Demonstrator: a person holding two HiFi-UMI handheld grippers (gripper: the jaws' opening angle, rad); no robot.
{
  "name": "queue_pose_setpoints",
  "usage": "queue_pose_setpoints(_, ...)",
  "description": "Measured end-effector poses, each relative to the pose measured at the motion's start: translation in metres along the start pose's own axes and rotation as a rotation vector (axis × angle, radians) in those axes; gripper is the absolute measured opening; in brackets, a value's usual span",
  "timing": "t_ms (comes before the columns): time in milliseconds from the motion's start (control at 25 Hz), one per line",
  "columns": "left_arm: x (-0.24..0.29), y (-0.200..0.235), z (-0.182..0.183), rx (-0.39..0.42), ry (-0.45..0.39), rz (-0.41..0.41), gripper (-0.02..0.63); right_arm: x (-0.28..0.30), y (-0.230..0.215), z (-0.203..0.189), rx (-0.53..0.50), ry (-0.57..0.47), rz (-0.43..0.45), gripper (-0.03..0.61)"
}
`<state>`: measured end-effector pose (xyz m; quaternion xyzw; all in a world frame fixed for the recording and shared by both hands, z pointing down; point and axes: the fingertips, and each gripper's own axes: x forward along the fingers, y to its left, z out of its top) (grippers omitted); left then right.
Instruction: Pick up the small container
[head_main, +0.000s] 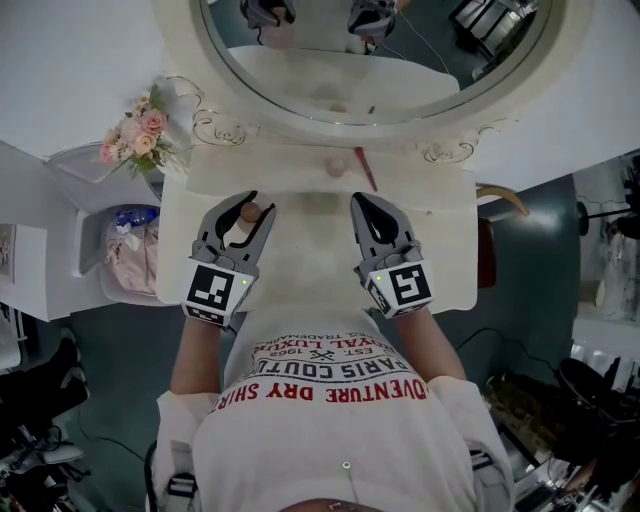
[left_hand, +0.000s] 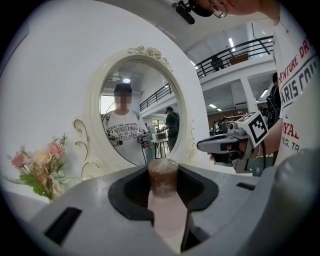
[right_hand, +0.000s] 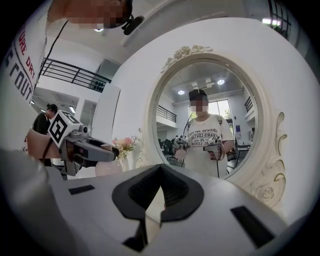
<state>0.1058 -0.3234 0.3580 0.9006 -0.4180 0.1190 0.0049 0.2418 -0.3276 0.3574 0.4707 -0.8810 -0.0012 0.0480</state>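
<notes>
The small container is pale pink with a brown cap. It stands upright between the jaws of my left gripper, which is shut on it, above the left part of the white vanity top. The dark pads press on its sides just under the cap. My right gripper is level with the left one, a hand's width to its right, with its jaws closed to a point and nothing between them. The right gripper view shows the left gripper from the side.
An oval mirror in an ornate cream frame stands at the back. A small pink item and a red stick lie near its base. Pink flowers are at the left corner. A basket sits beside the table.
</notes>
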Motion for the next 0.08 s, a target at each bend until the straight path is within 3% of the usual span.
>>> queue_pose_setpoints(80, 0.0001, -0.0002, -0.0015, -0.003, 0.002, 0.000, 0.132, 0.0006, 0.0023, -0.0010, -0.002, 0.003, 0.006, -0.002)
